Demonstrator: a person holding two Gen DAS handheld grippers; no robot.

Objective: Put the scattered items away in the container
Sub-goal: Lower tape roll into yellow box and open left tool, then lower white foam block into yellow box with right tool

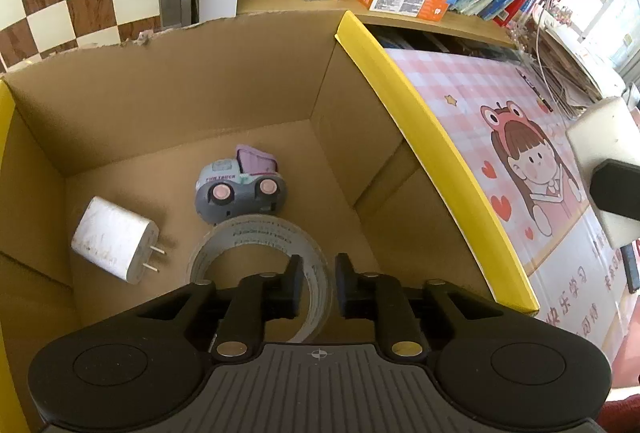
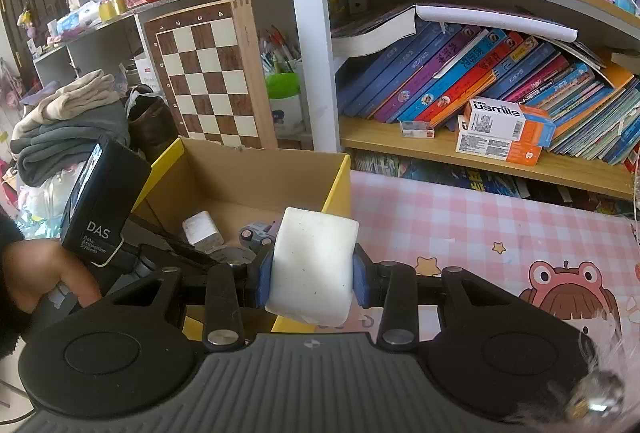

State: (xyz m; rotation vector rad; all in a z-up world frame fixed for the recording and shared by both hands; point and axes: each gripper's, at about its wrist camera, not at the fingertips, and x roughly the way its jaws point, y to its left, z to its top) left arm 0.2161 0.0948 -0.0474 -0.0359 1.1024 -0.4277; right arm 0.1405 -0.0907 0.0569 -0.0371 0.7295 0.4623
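Right claw [image 2: 313,283] is clamped on a white block [image 2: 314,265], held above the counter [image 2: 460,229] w/ the cardboard box [image 2: 256,173] just ahead-left of it, prob so it can go over the yellow rim. Left claw [image 1: 316,283] hangs inside the box, fingers apart around the tape roll's [image 1: 256,237] wall, not pinching afaict. Beyond it: toy truck [image 1: 240,185], charger [image 1: 114,245] off to its left. The left tool sits btw block and box floor.

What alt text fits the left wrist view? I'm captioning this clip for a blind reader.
The left gripper reaches into a cardboard box with yellow-edged flaps, its fingers straddling the rim of a tape roll. A toy truck and a white charger plug lie on the box floor. A pink checked mat lies to the right.
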